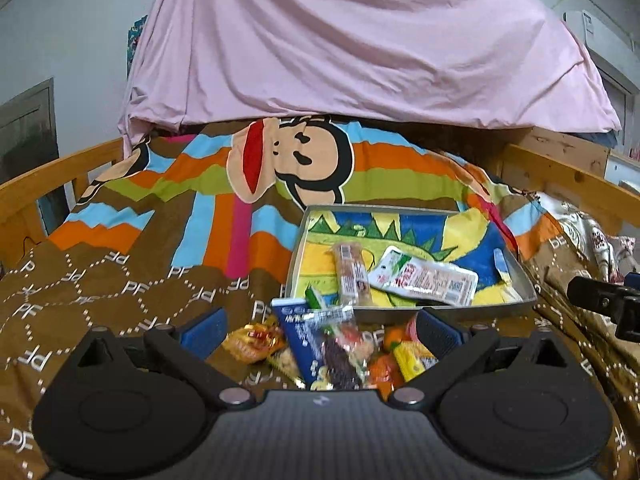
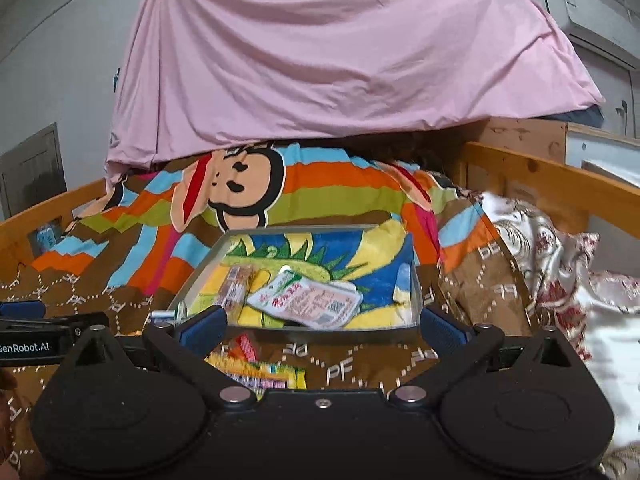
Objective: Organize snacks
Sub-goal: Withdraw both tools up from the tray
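Both spread wide and empty, the left gripper (image 1: 320,330) hovers over the snack pile (image 1: 328,352), tray (image 1: 400,314) at twelve o'clock, while the right gripper (image 2: 320,326) waits, likely choosing.

Snack pile (image 1: 332,348) before tray (image 1: 524,280); packets (image 1: 424,280) inside

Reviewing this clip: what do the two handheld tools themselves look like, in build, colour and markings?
Both look alike: the left tool and right tool have matte black bodies with two round discs, black linkage arms on silver pivot pins, and ribbed blue finger pads. In the right wrist view, white "GenRobot.AI" lettering shows on the left tool's side. No cables or sleeves are visible.
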{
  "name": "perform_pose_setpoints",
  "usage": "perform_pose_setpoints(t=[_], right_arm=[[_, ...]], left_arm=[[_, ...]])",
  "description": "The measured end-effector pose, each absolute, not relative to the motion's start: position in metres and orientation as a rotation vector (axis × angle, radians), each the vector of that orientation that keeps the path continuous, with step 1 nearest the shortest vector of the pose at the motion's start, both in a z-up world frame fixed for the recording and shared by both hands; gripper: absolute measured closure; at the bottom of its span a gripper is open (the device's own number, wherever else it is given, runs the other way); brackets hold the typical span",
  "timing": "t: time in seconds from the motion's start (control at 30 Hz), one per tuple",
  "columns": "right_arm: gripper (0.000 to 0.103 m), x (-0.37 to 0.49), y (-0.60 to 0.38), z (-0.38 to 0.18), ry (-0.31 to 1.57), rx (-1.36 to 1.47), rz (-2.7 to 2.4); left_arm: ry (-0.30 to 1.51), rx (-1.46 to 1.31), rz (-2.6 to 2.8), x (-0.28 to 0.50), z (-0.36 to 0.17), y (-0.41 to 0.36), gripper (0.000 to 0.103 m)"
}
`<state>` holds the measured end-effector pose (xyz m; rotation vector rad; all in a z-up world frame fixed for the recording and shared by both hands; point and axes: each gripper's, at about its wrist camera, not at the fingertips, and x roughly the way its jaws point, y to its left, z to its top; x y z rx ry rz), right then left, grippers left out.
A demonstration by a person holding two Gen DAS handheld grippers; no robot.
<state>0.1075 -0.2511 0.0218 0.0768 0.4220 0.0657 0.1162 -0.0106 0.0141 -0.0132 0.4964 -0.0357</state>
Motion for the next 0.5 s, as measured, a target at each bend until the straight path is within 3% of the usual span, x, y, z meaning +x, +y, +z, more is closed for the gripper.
perform_pose_setpoints(t=[0.5], right_arm=[[0.001,0.106,-0.236,-0.002,0.626,0.038,0.056]], left_arm=[[0.673,-0.002,0.057,0.101,-0.009,-0.001,0.001]])
